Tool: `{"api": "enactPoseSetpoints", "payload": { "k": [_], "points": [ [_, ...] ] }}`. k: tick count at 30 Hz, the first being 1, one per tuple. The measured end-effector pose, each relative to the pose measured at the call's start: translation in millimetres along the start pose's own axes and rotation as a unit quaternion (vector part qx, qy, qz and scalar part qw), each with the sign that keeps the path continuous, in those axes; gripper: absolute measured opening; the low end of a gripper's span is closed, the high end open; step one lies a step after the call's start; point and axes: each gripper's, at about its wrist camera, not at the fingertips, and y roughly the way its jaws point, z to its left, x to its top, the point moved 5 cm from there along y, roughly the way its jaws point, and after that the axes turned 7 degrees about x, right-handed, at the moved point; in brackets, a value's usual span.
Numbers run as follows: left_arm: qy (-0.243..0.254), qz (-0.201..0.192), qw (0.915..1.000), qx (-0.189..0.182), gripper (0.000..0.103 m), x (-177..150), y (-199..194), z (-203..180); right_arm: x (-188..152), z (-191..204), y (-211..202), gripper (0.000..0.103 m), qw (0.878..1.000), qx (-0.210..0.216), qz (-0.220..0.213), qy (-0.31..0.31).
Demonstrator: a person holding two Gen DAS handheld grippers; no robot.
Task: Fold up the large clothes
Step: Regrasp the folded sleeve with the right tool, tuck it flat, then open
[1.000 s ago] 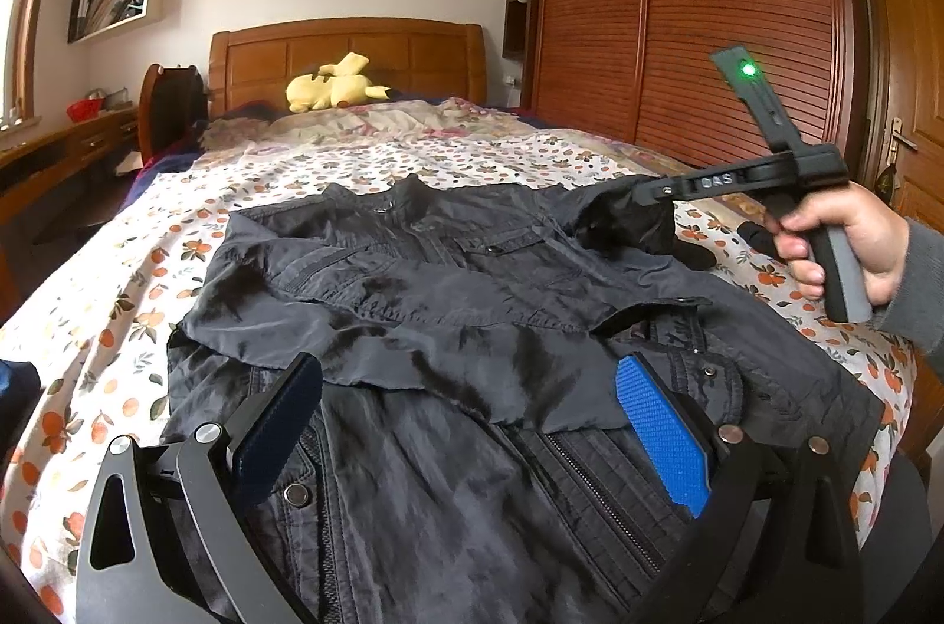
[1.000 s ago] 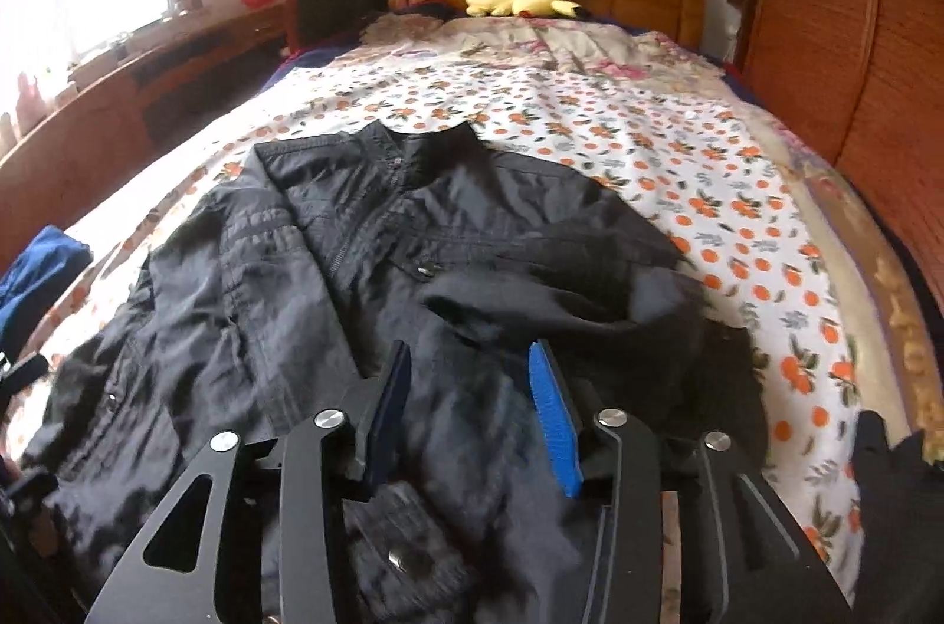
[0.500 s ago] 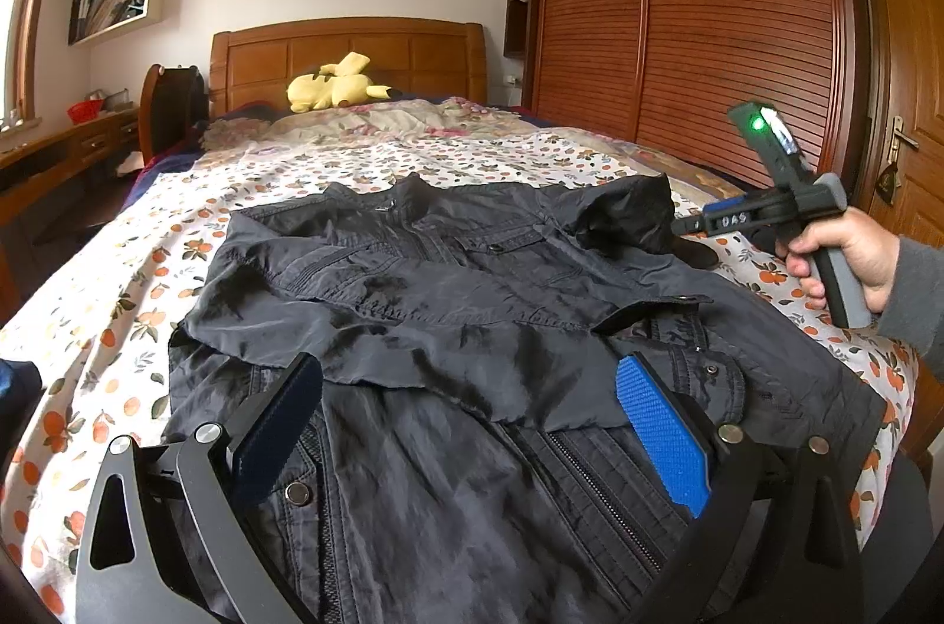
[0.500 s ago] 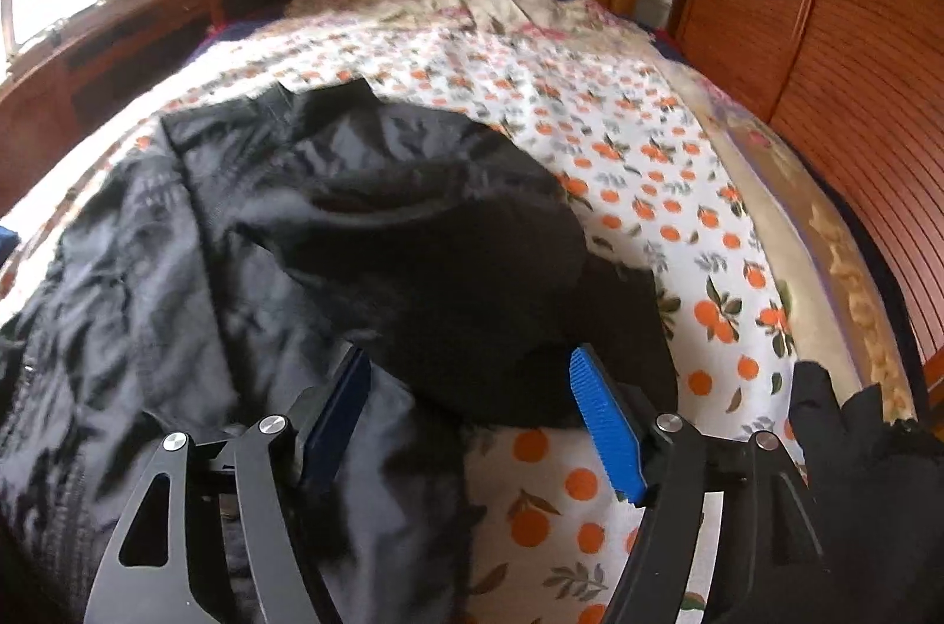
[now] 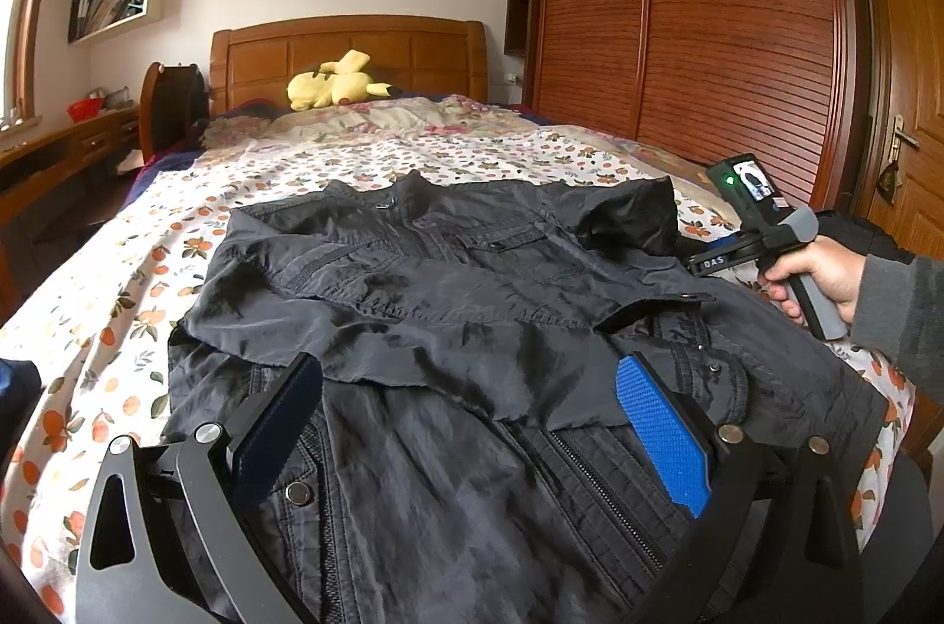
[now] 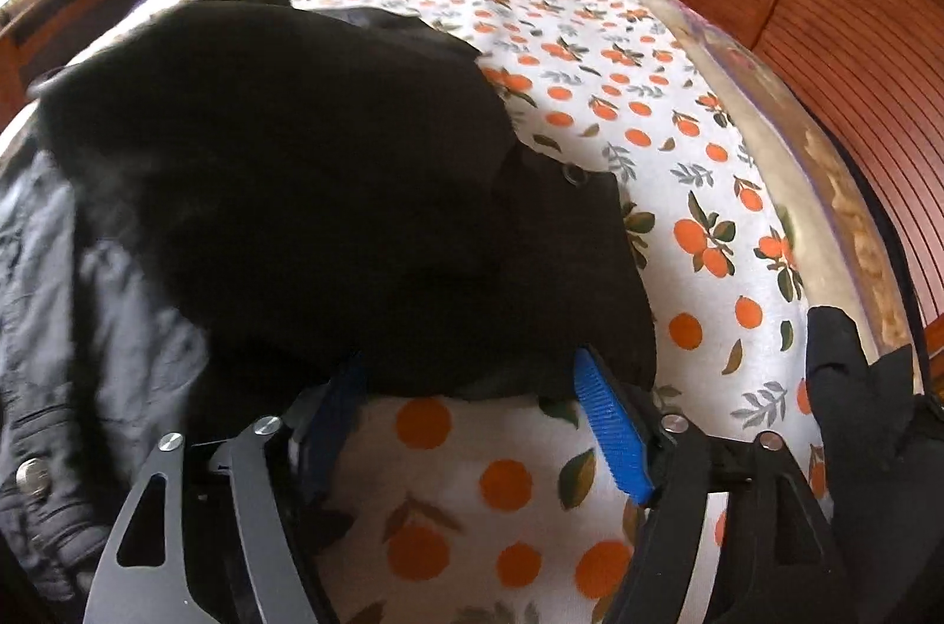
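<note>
step: folding jacket (image 5: 472,305) on bed (image 5: 118,305). right claw (image 6: 472,423) opening at bunched sleeve (image 6: 354,187) by jacket's edge, not pinching. left claw (image 5: 472,423) spread over hem. next: regrip sleeve, lay flat.

Your left claw (image 5: 469,423) hangs low over the near half of the jacket (image 5: 472,282), tilted gently down, its two pads spread wide with cloth lying loose under them and neither pad pressing. Your right claw (image 6: 472,406) points steeply down at the jacket's right edge, jaws opening, the dark bunched fabric sitting between the pad tips but not pinched. Your right hand (image 5: 817,276) wraps its grey handle just right of the jacket, a grey sleeve (image 5: 902,317) covering the wrist.
</note>
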Motion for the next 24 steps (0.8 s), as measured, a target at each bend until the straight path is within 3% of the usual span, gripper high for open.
{"api": "enactPoseSetpoints", "payload": {
  "k": [4,7,8,11,14,24],
  "points": [
    [0.001,-0.001,1.0,0.002,0.1,0.5,-0.7,0.4,5.9,-4.8,9.4,0.071,1.0,-0.003,0.0,0.008],
    [0.001,-0.002,1.0,0.004,0.1,0.0,-0.3,1.3,8.2,-7.3,15.0,0.044,1.0,0.005,0.0,0.015],
    [0.001,-0.002,1.0,0.006,0.1,-0.4,-0.5,2.1,8.8,-10.5,15.3,0.028,1.0,0.01,-0.001,0.026],
    [0.0,-0.001,0.9999,0.011,0.1,-0.3,-2.8,4.5,11.1,-14.9,10.8,0.016,1.0,0.008,-0.006,0.026],
    [-0.001,-0.004,0.9999,0.014,0.1,0.1,-9.0,8.6,15.1,-17.5,-9.8,0.01,0.999,-0.022,-0.036,0.023],
    [-0.01,-0.016,0.9993,0.031,0.1,0.3,-34.4,27.9,47.6,-3.1,-93.8,0.009,0.989,-0.03,-0.142,0.013]
  ]
}}
